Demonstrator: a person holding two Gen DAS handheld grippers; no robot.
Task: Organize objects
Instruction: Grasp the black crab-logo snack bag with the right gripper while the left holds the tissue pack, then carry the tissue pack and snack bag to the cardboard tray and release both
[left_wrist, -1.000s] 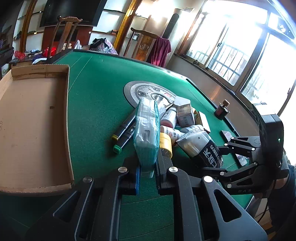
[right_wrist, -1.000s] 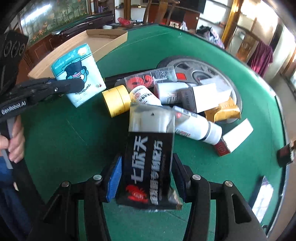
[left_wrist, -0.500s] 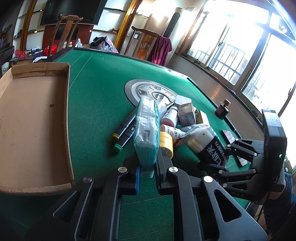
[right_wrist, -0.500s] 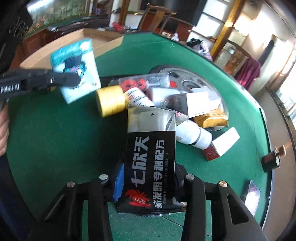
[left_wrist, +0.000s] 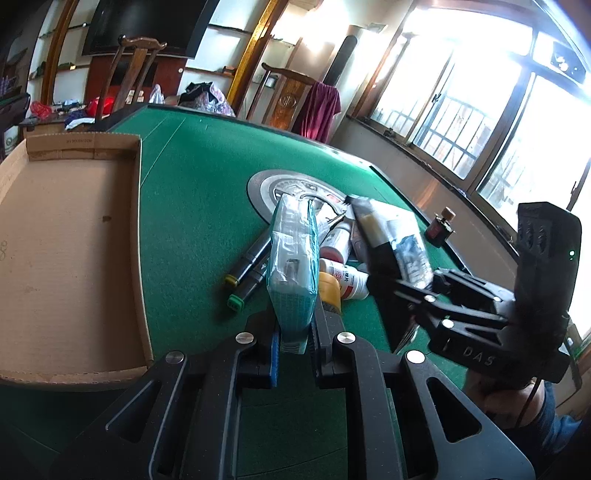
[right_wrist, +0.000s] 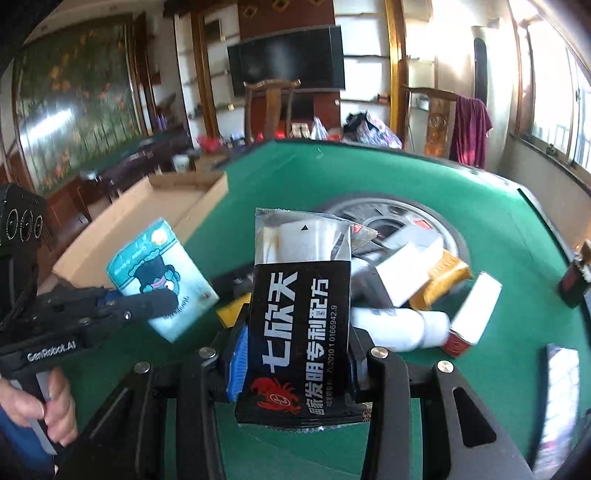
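Tissue pack (left_wrist: 293, 266) clamped edge-on between the jaws of the left gripper (left_wrist: 293, 347), held clear above the green table (left_wrist: 195, 206). Right gripper (right_wrist: 295, 363) is closed on a black-and-silver pouch (right_wrist: 301, 325); its jaws have just been closing, and the pads now press both sides of the pouch, which is off the felt. Cardboard tray (left_wrist: 62, 254) lies at the left edge of the table, low walls all round, floor bare. Broad strip of open felt between the tray's right wall and the pile. Pile sits near the table centre, partly over a round grey disc (left_wrist: 266, 184): two markers (left_wrist: 245, 271), white bottles (left_wrist: 341, 277), yellow tape roll (left_wrist: 328, 291), small boxes (right_wrist: 406, 277). A small dark bottle (left_wrist: 439, 229) stands apart, near the right rim.
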